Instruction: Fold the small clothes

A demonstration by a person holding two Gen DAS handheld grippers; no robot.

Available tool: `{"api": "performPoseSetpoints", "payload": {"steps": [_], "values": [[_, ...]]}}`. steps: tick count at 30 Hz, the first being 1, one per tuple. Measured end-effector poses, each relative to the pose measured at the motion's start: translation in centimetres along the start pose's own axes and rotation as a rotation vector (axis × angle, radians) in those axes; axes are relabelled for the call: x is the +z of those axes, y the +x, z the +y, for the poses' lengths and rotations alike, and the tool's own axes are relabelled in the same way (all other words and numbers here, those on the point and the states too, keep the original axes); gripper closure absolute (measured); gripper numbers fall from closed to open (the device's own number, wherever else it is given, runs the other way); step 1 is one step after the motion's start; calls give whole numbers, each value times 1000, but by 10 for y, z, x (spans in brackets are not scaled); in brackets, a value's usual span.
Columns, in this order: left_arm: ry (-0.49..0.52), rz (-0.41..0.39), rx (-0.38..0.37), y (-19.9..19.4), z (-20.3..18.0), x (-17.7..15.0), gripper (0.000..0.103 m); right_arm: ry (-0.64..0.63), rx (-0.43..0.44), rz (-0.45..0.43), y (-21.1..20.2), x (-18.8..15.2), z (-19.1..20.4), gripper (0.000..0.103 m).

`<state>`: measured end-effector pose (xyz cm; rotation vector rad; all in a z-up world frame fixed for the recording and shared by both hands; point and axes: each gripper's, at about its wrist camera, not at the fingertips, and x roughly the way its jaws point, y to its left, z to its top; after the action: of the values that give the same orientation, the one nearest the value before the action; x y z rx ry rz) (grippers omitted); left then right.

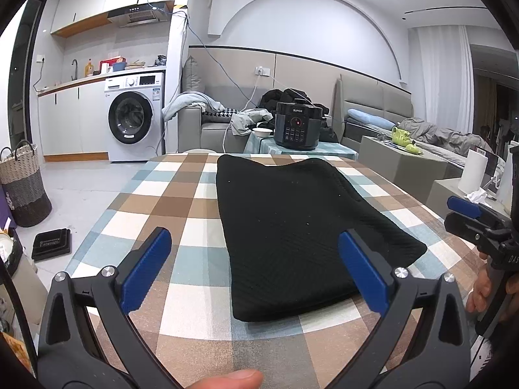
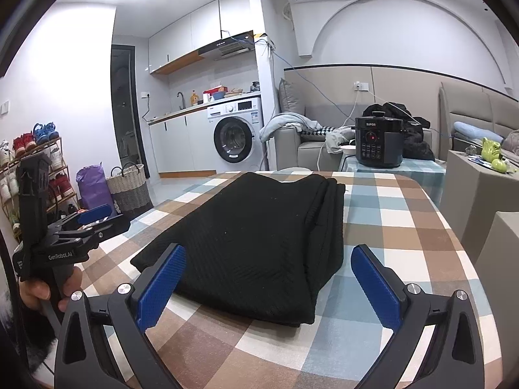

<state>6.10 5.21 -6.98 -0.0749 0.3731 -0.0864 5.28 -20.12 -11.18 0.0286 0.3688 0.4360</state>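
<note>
Both tongs are standing wide and holding nothing: I am keeping the left tongs [image 1: 254,269] low over the near edge of the tabletop [image 1: 181,207], and the right tongs [image 2: 269,287] likewise. In the left wrist view the black garment [image 1: 292,227] is lying at about one o'clock from my left tongs, with its near left corner sitting between the blue pads; I judge I am lining up there to take that corner. In the right wrist view it is running from eleven to twelve o'clock, its layered right edge stacked in several thicknesses, so it is already lying folded into a long narrow strip, lengthwise away from me. I judge the wide spread is meant to let each pair straddle a near corner for a fold away from me. Beyond the cloth, at twelve o'clock, a pressure cooker [image 1: 296,126] is sitting on a separate small table, well clear of the work.
</note>
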Motion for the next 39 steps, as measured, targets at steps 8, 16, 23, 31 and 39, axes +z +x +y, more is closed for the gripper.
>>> {"api": "performPoseSetpoints", "payload": {"steps": [8,16,23,31,39], "values": [[-7,2,2,1,1,-1,0,2,7,-5,-2,-1,-1,0],[-21,11,0,1,5,-3,0,20,8,-4,-2,0,-5,0],[-23,12,-2,2,6,-3,0,15,7,-2,-2,0,-5,0],[-23,13,-2,2,6,-3,0,17,8,-2,-2,0,-5,0],[-23,12,-1,2,6,-3,0,16,4,-2,-2,0,-6,0]]}}
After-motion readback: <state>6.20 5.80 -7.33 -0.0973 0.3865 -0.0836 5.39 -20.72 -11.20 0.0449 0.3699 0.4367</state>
